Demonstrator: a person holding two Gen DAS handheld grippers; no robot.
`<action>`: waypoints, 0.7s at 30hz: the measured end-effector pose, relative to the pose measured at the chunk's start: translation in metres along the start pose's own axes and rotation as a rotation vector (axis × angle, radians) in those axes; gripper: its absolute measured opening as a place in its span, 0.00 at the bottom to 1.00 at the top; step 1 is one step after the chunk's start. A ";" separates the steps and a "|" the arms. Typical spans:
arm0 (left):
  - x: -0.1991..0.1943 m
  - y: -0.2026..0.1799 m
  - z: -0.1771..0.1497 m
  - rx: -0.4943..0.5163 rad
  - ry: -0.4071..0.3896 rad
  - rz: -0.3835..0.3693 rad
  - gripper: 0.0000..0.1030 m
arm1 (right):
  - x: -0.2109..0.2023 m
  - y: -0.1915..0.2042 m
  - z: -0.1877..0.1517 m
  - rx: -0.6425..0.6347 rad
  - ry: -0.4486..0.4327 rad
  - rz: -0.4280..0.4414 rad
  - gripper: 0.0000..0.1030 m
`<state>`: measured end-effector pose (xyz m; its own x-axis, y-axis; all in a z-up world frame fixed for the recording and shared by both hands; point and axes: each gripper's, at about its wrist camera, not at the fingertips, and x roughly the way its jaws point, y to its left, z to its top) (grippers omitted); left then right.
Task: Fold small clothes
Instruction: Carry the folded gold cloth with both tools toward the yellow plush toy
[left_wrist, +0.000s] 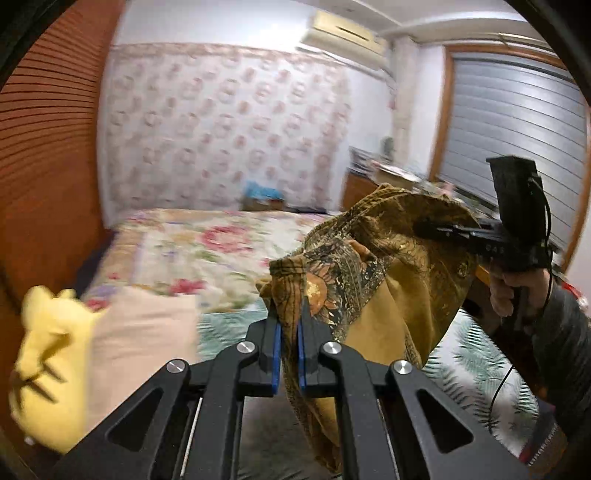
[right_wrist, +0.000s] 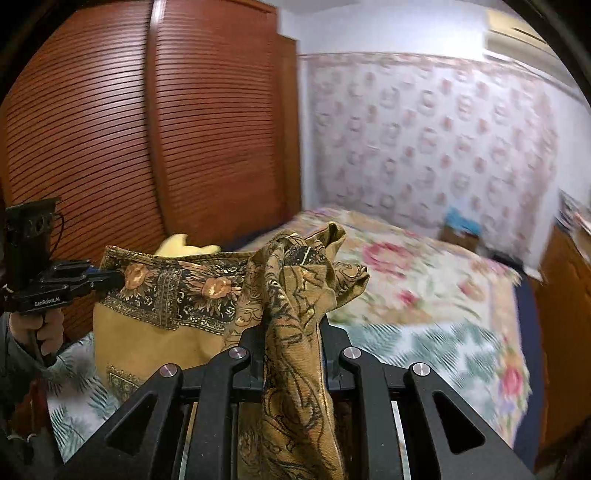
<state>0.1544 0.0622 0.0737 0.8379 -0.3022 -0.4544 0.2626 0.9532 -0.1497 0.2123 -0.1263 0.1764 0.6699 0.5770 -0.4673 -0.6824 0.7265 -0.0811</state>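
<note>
A: Where's the patterned cloth (left_wrist: 373, 266)?

B: Mid-frame, aloft over the floral bed (left_wrist: 207, 243), stretched between both tools.

A: Grips?

B: Left tool (left_wrist: 289, 325) clenched on one edge; right tool (right_wrist: 293, 332) clamps a bunched corner (background blurred).

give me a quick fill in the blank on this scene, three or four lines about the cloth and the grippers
1. Both grippers are shut on the same ____ patterned cloth.
2. The left gripper has ____ pads.
3. The cloth hangs in the air above the ____.
4. Beside the pillow sits a ____ plush toy.

Missing words: brown; blue; bed; yellow
</note>
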 end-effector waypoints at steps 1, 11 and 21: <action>-0.010 0.013 -0.003 -0.012 -0.012 0.033 0.07 | 0.011 0.008 0.009 -0.020 0.004 0.025 0.18; -0.051 0.104 -0.058 -0.158 -0.027 0.242 0.07 | 0.125 0.095 0.073 -0.243 0.089 0.187 0.18; -0.045 0.140 -0.107 -0.281 0.030 0.319 0.07 | 0.237 0.099 0.107 -0.252 0.169 0.239 0.22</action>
<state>0.1017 0.2083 -0.0209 0.8408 0.0035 -0.5414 -0.1515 0.9616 -0.2290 0.3350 0.1219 0.1516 0.4401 0.6336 -0.6363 -0.8780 0.4523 -0.1568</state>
